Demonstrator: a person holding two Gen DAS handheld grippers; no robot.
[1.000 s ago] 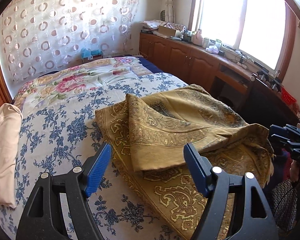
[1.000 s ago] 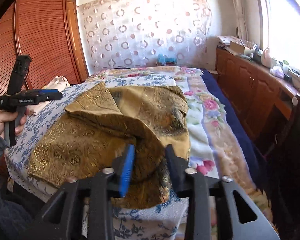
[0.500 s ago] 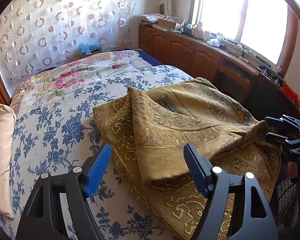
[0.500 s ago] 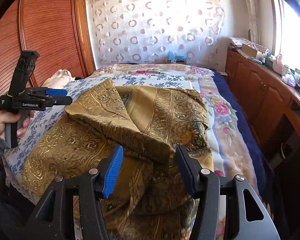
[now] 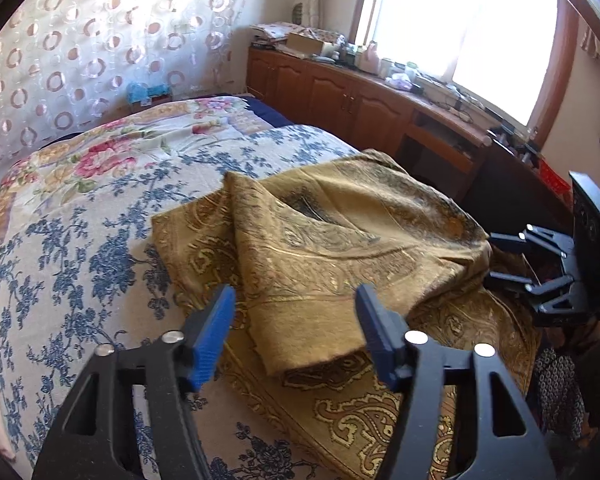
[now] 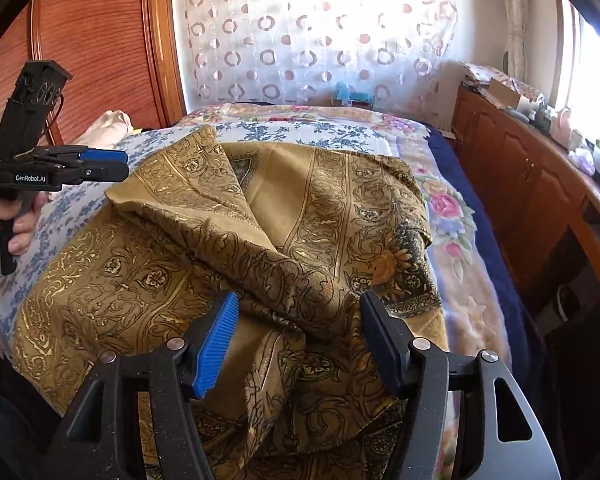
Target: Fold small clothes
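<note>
- now the bed carries the gold paisley cloth spread wider toward its near edge than a second ago, one flap folded over the middle.
- right gripper, which pinched the bunched edge earlier, has spread wide, with the fabric loose between its pads.
- left gripper stays wide apart over the folded flap's corner, holding nothing.

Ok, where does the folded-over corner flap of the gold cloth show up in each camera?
Left wrist: the flap lies centre frame, its hem between the open left gripper fingers.
Right wrist: the flap sits upper left of centre, beyond the open right gripper.
Shared landmark: the circle-patterned curtain behind the bed.
</note>
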